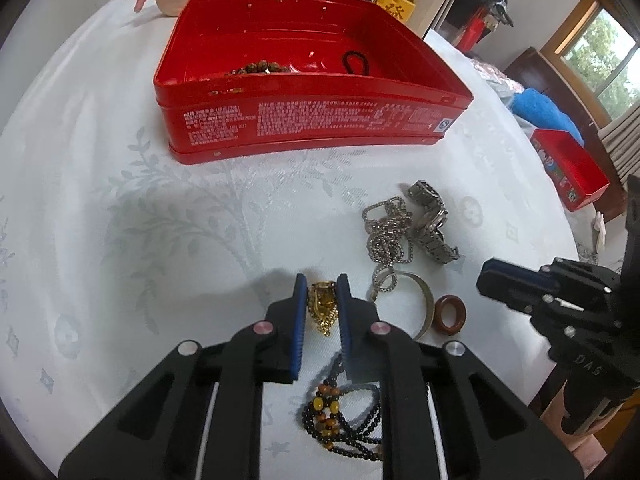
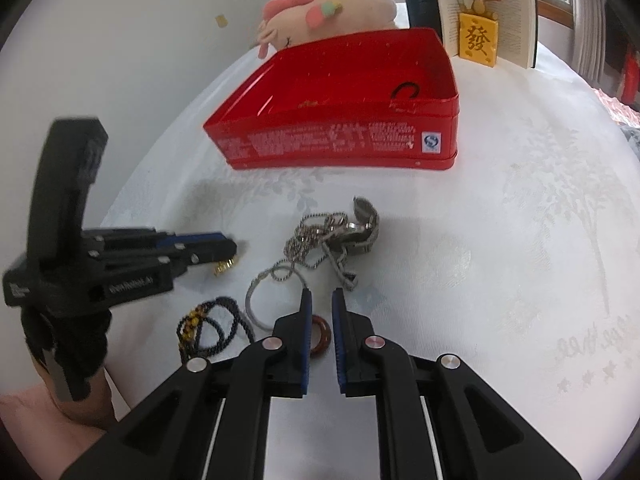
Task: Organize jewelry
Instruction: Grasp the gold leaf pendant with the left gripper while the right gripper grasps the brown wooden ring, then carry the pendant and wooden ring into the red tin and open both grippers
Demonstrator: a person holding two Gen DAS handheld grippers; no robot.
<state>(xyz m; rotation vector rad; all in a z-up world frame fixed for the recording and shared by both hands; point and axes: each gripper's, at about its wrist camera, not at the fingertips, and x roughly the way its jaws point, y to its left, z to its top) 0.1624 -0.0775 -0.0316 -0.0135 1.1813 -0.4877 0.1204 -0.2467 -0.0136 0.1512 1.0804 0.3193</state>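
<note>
Here the left gripper (image 1: 322,296) has its jaws closed around a gold ornament (image 1: 322,308), which hangs a little between the blue pads just above the bench (image 1: 100,220). In the right wrist view the same gripper (image 2: 224,246) appears from the side, with the gold piece (image 2: 225,267) showing under its tip.

The right gripper (image 2: 322,308) has its jaws released, a narrow gap between them, and a brown ring (image 2: 320,338) lies on the cloth partly behind the left pad. It does not hold anything.

The other jewelry lies on the bench in front of the two grippers. A silver ball chain (image 1: 390,236) is in a heap, touching a metal watch (image 1: 432,220) on its right side. A thin silver bangle (image 1: 426,304) lies just beside the brown ring (image 1: 450,314). A black bead necklace (image 1: 344,420) with yellow and amber beads lies under the left gripper.

Farther back stands an open red tin box (image 1: 304,120). Inside it are a brown bead bracelet (image 1: 260,67) and a black hair tie (image 1: 356,62). Behind the box are a pink plush toy (image 2: 332,12) and an open book (image 2: 492,12).
</note>
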